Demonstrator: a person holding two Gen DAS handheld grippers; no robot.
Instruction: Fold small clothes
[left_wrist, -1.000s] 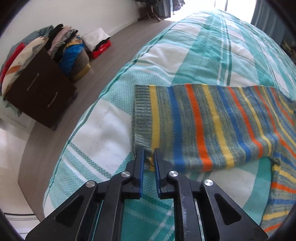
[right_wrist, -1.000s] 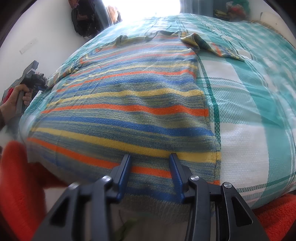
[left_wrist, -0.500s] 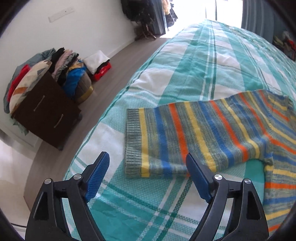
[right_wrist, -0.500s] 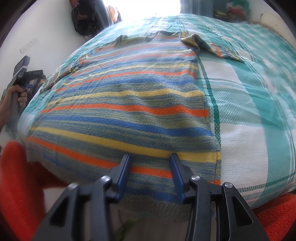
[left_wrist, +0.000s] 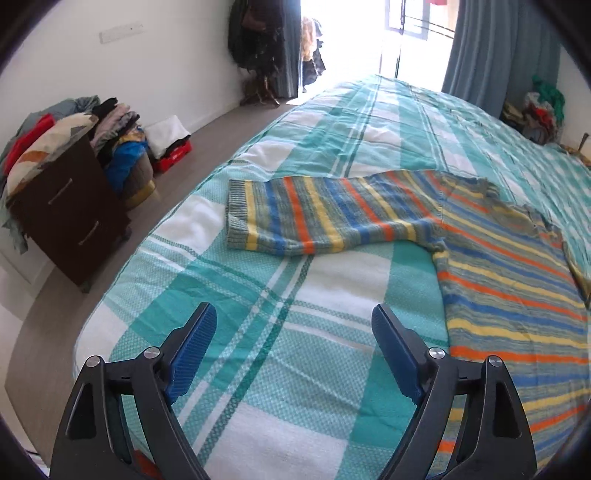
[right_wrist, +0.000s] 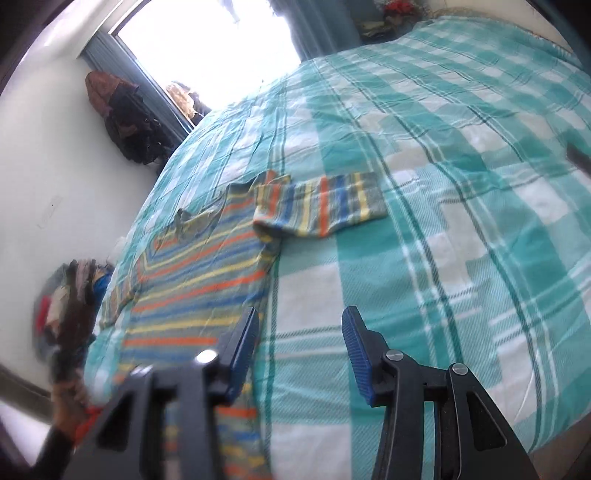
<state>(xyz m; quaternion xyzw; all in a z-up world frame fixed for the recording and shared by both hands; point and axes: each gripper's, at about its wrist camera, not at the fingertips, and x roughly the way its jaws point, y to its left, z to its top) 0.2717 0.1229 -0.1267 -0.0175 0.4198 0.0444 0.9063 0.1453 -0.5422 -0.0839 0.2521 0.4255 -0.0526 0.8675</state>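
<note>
Teal checked bed (left_wrist: 332, 369) with woven cover, we see striped knit sweater (left_wrist: 509, 280) lying flat on it, sleeve (left_wrist: 317, 218) spread sideways, left hand-held gripper (left_wrist: 293, 350) and right hand-held gripper (right_wrist: 301, 354) both spread wide above, grasping nothing.

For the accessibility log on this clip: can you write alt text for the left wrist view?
A striped knit sweater lies flat on a teal-and-white plaid bedspread, one sleeve stretched out sideways. The left gripper hovers open above the bedspread, holding nothing. A dark dresser piled with clothes stands beside the bed.
</note>
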